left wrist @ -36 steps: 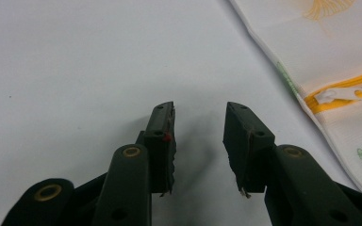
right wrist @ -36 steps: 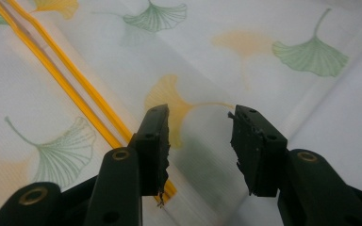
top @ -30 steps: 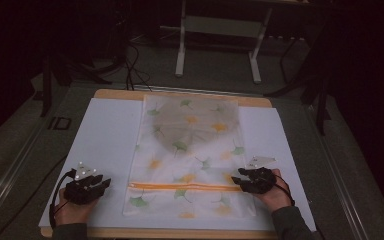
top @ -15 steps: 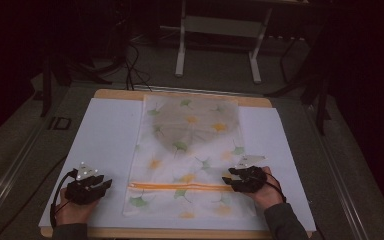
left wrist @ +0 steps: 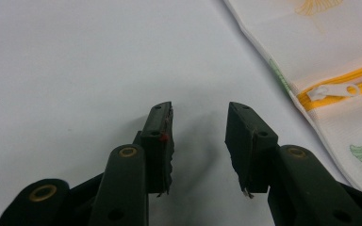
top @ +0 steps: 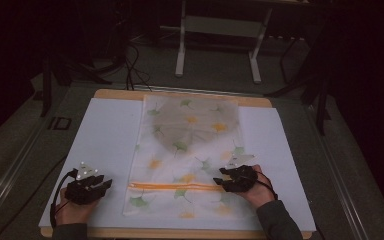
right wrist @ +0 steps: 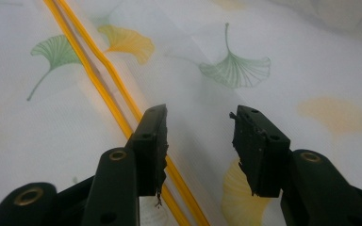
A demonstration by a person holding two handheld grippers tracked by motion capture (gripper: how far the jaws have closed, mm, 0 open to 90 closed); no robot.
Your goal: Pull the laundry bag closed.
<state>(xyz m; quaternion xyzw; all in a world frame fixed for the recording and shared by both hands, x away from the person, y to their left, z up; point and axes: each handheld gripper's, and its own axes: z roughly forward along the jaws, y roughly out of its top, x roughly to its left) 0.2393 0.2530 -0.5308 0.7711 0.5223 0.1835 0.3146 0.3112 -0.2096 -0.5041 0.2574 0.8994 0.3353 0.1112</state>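
A white mesh bag (top: 190, 145) printed with green and yellow ginkgo leaves lies flat in the middle of the table. An orange zipper (top: 170, 186) runs across its near part. My right gripper (top: 219, 177) hovers open over the zipper's right end; in the right gripper view its jaws (right wrist: 199, 127) stand apart above the bag (right wrist: 264, 47), with the zipper (right wrist: 99, 84) passing under the left jaw. My left gripper (top: 105, 184) rests open on the white sheet, left of the bag. In the left gripper view nothing lies between its jaws (left wrist: 200, 129), and the white zipper pull (left wrist: 332, 90) is off to the right.
A white sheet (top: 105, 135) covers the wooden tabletop (top: 180, 233). Something greyish shows through the bag's far half (top: 190, 120). Behind the table stand a metal frame's legs (top: 180, 55), and cables (top: 130, 65) lie on the dark floor.
My right gripper has slid left from the bag's right edge onto the bag, near the zipper's end. The left gripper has stayed where it was.
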